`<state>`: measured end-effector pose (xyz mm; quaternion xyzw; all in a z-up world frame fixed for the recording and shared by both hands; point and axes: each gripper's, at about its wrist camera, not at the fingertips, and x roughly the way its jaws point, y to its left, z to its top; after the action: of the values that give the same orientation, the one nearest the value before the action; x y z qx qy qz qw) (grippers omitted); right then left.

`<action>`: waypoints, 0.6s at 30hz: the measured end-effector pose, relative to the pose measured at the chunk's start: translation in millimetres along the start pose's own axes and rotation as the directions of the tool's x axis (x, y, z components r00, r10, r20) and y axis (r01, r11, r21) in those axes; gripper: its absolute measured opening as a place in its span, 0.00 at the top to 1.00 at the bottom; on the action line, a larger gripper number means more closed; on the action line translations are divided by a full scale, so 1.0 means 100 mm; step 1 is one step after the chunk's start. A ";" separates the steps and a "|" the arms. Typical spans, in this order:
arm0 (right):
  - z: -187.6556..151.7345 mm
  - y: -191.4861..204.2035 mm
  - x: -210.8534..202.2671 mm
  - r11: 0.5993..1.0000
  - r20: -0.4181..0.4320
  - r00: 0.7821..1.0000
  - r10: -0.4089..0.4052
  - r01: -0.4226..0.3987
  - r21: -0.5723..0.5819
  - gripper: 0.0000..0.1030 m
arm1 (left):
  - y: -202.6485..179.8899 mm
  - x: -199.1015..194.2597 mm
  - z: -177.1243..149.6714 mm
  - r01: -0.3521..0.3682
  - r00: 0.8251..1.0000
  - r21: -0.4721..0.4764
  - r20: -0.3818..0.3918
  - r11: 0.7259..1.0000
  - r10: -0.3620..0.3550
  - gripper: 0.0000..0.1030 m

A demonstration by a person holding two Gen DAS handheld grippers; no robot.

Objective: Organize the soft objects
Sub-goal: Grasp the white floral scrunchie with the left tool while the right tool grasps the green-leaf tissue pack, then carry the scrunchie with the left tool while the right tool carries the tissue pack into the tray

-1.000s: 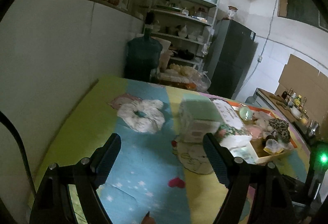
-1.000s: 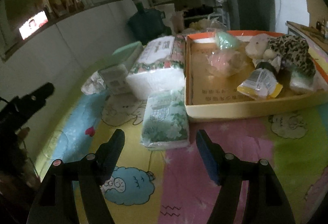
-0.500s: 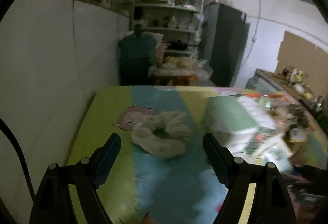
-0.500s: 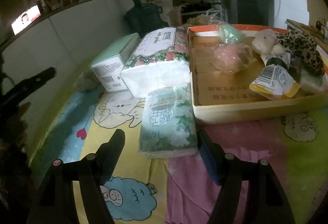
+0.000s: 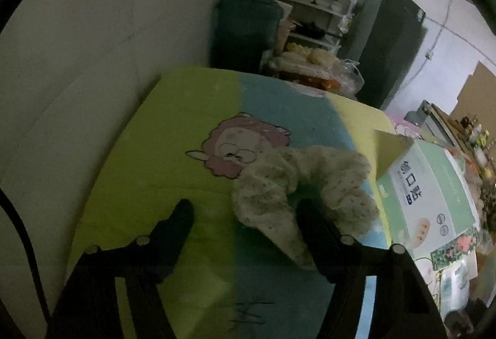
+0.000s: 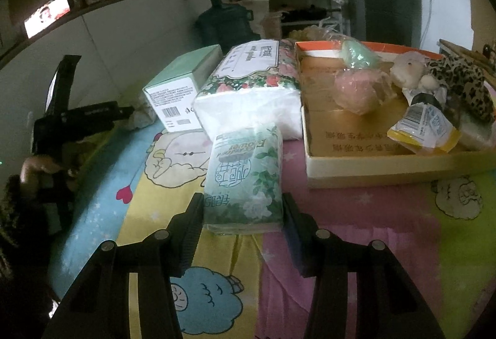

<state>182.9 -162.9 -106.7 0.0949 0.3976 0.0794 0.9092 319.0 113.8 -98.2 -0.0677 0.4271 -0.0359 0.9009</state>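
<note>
A cream scrunchie [image 5: 297,187] lies on the cartoon tablecloth. My left gripper [image 5: 245,215] is open; its right finger sits in the scrunchie's hole and its left finger is outside, on the cloth. My right gripper [image 6: 241,215] is open around the near end of a green floral tissue pack [image 6: 245,177], fingers on either side. A cardboard tray [image 6: 387,165] to the right holds a pink sponge [image 6: 356,91], a green sponge [image 6: 359,53], a plush toy [image 6: 409,69], a leopard-print item [image 6: 465,81] and a yellow packet [image 6: 424,128].
A mint green box [image 6: 183,91] [image 5: 427,193] and a large floral tissue pack [image 6: 254,84] stand between scrunchie and tray. The white wall [image 5: 77,60] borders the table's left side. A water jug [image 5: 248,28], shelves and a fridge stand behind the table.
My left gripper swung left and down onto the scrunchie, one finger now in its hole. My right gripper moved forward so its fingers flank the green tissue pack.
</note>
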 end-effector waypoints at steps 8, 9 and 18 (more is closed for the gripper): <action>-0.01 -0.01 -0.01 1.000 0.006 1.000 0.008 -0.008 0.006 0.52 | -0.14 -0.06 -0.07 0.038 0.999 0.061 0.004 0.997 -0.038 0.91; -0.01 0.00 -0.02 1.000 0.007 1.000 0.010 -0.010 0.004 0.52 | -0.14 -0.07 -0.07 0.045 0.999 0.058 0.009 0.997 -0.046 0.91; -0.07 0.03 -0.10 0.999 0.015 0.999 0.033 -0.033 -0.010 0.55 | -0.13 -0.30 -0.13 0.058 0.995 0.034 0.081 0.998 -0.061 0.92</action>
<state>170.6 -161.3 -103.1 0.0976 0.3887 0.0955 0.9112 290.4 103.2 -81.4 -0.0677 0.3869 -0.0667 0.9172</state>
